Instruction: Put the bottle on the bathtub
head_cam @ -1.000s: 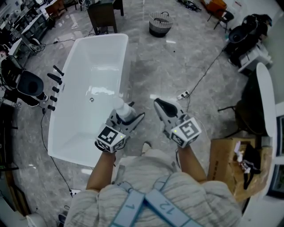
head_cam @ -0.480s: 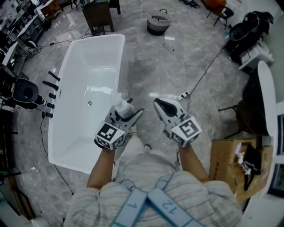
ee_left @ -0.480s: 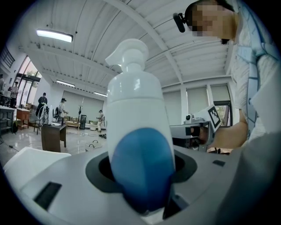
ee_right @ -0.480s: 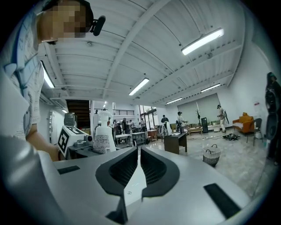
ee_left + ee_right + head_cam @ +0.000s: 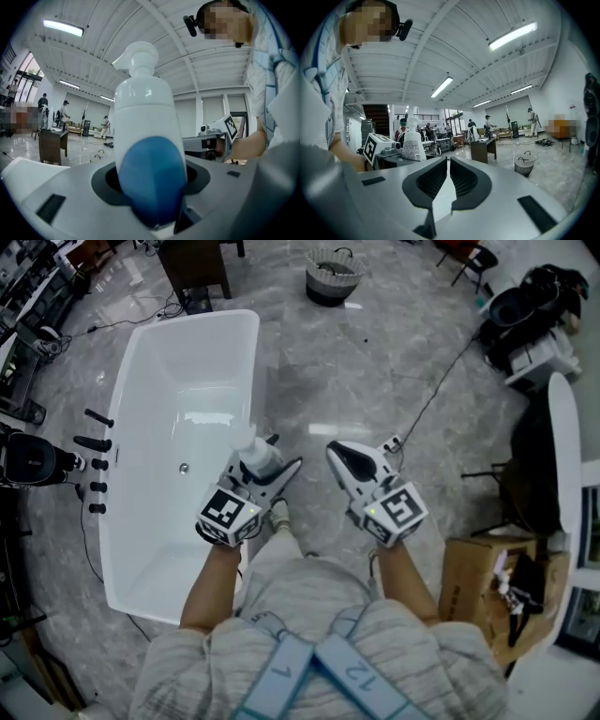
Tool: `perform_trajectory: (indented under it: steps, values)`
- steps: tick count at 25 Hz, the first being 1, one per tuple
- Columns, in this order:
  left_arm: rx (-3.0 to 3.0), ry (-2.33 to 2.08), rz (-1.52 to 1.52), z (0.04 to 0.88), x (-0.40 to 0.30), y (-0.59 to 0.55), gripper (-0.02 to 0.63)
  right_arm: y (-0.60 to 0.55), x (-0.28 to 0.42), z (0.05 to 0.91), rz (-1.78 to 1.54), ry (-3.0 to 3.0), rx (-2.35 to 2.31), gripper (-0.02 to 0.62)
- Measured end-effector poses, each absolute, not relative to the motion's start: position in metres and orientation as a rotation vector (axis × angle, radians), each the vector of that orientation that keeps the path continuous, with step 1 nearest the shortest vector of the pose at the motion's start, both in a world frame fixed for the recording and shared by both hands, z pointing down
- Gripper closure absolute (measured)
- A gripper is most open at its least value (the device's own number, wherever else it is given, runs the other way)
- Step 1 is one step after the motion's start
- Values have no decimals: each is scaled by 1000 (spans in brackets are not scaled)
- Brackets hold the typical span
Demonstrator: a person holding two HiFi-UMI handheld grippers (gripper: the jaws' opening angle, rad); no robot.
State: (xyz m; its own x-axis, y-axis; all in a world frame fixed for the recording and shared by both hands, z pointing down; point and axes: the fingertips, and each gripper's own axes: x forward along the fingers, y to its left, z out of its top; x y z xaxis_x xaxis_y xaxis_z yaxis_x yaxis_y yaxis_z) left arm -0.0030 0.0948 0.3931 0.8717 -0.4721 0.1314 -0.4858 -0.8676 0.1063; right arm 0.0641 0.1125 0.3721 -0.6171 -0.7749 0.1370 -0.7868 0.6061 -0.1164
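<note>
Left gripper (image 5: 267, 465) clamped on the bottle (image 5: 251, 448), jaws spread wide about its body. Right gripper (image 5: 342, 457) just beside it to the right, jaws pressed together, nothing between them.

Head view: both bare forearms stretched forward from the torso, side by side, marker cubes turned up toward the camera, both grippers aimed ahead. White bathtub (image 5: 187, 371) left of the left gripper, with a small drain (image 5: 183, 468) in its floor. Bottle held in the air, its spray head reaching the tub's long rim in this view, not set down. Woven basket (image 5: 333, 277) well ahead on the floor, contents not readable. Open cardboard box (image 5: 469, 563) well to the right of the right gripper, pale and dark items inside.

Left gripper view: bottle upright, filling the middle, white with a trigger spray head on top and a rounded blue patch low on its front, seated between the jaws. Right gripper's marker cube and the hand behind it off to the right, near the same height.

Right gripper view: ribbed dark pads closed face to face. Printed label on the bottle, hidden in the other views, visible here off to the left. Dark desk (image 5: 483, 149) ahead.
</note>
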Motion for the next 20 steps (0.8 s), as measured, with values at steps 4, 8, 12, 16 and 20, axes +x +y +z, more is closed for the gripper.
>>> perform_trajectory:
  steps: [4,8,12,16,20]
  values:
    - [2921,-736,154,392,-19,37,355,61,42,370,253,-2743,1333,591]
    - [2945,-706,142,385,-29,-6,354,18,30,363,238,-2739,1358,592]
    - [2950,-707,126,381,-38,-42,354,-17,22,360,225,-2728,1356,591]
    - [2931,-724,117,387,-47,-60,354,-42,17,362,227,-2719,1344,591]
    - [2914,-740,110,394,-56,-76,354,-64,7,361,212,-2728,1314,592]
